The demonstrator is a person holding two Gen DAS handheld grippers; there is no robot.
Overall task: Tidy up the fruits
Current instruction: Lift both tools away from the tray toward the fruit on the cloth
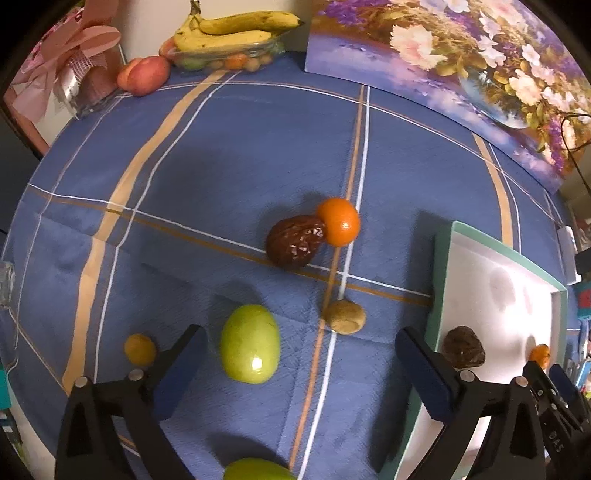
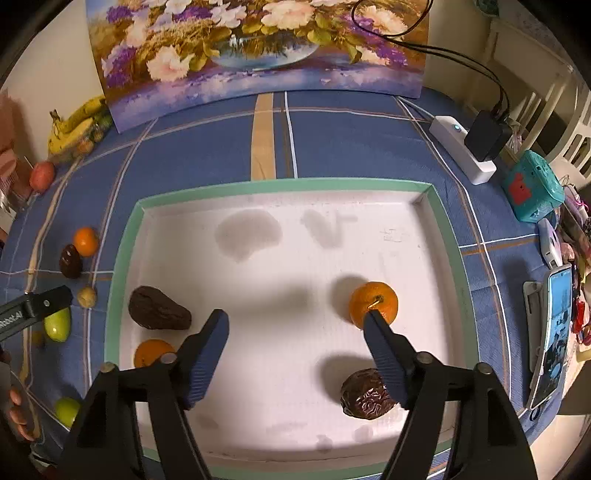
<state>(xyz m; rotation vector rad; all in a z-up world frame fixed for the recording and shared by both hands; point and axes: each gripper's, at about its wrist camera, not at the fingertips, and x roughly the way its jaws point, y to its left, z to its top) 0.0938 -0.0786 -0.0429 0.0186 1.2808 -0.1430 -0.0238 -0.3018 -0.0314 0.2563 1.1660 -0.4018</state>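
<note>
— What's nearest you?

— My right gripper (image 2: pixel 295 325) hangs over the white tray (image 2: pixel 452 236), jaws apart and empty. My left gripper (image 1: pixel 299 343) is spread wide over the blue checked cloth (image 1: pixel 221 147) on the worktop, nothing pinched; a smooth, glossy green fruit (image 1: pixel 250 343) lies between its fingers, untouched.

— And in the tray?

— It is shallow, with a mint-green rim. Four pieces: a wrinkled dark date (image 2: pixel 365 398) and a half-hidden orange (image 2: pixel 149 352) nearest, then a rough brown lump (image 2: pixel 159 308) at the left and a stemmed orange (image 2: pixel 373 304) at the right.

— Still outside?

— A small yellow fruit (image 1: pixel 139 349), a tan nut-like ball (image 1: pixel 344 316), perhaps a walnut, then a shrivelled brown date (image 1: pixel 295 242) touching a round tangerine (image 1: pixel 338 221). Farthest back, bananas (image 1: pixel 229 33) top a clear dish beside a peach (image 1: pixel 144 75).
</note>
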